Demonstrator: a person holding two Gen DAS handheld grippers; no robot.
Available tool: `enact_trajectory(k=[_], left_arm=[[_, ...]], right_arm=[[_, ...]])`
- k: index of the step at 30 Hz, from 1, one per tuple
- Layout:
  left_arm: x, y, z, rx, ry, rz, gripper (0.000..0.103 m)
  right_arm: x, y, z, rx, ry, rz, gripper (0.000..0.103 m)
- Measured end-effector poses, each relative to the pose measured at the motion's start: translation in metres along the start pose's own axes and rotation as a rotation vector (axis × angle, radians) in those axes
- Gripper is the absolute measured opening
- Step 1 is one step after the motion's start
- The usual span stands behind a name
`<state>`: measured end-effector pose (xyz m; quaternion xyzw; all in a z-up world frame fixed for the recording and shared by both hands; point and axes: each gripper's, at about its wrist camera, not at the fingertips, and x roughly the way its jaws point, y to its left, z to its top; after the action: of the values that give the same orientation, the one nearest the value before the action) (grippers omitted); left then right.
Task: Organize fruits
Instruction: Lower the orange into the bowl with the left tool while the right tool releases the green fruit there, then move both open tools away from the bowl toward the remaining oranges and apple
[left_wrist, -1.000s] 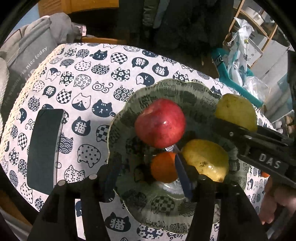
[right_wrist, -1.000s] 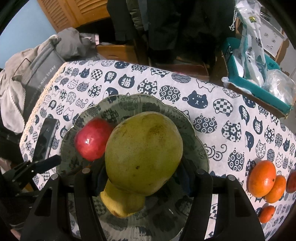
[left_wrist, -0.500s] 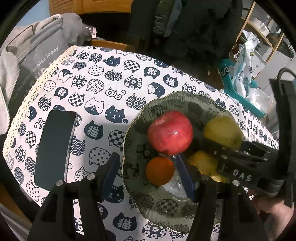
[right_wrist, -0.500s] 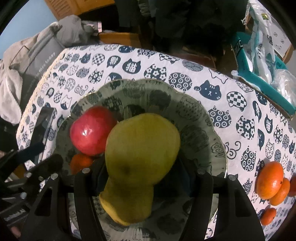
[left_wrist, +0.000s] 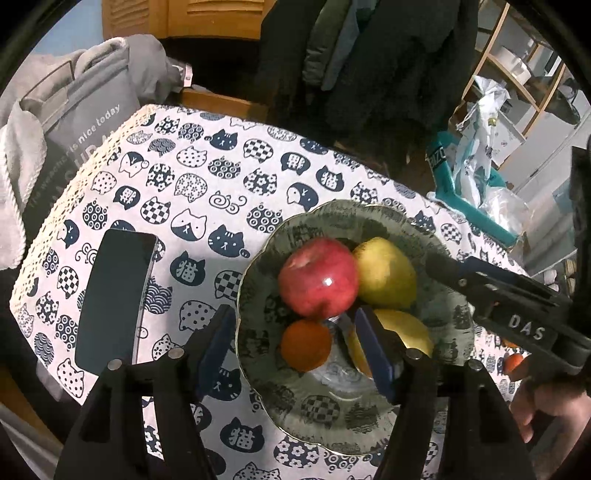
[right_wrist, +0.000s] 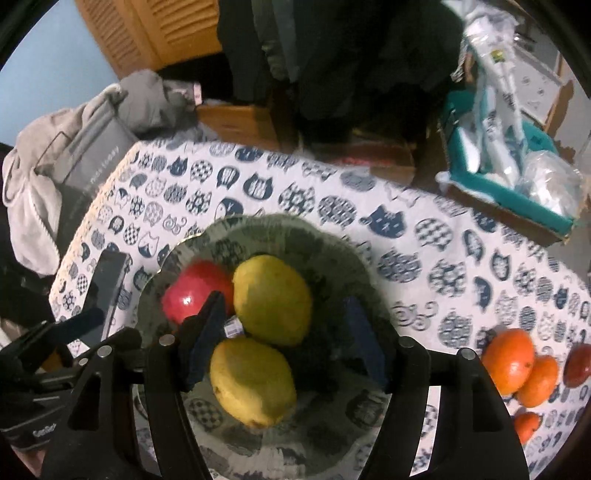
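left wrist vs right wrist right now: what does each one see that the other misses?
Left wrist only: the small orange in the plate, and the whole face of the phone.

Right wrist only: the loose oranges on the tablecloth, right of the plate.

Both: the patterned plate, red apple, and two yellow-green pears. Both grippers have open fingers.

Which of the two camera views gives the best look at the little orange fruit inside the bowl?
The left wrist view. There the small orange sits in plain sight in the bowl, below the red apple, just beyond the open left gripper. In the right wrist view I cannot make it out: that gripper's finger covers that side of the bowl.
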<state>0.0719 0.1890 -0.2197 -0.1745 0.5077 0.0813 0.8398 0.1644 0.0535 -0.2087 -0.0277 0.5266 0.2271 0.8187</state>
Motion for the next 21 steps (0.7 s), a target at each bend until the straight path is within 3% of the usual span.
enact_trajectory(k=[21], left_arm=[[-0.055, -0.056, -0.004, 0.086, -0.096, -0.061, 0.083]], right_arm=[[-0.118, -0.044, -0.020, 0.000, -0.184, -0.178, 0.074]])
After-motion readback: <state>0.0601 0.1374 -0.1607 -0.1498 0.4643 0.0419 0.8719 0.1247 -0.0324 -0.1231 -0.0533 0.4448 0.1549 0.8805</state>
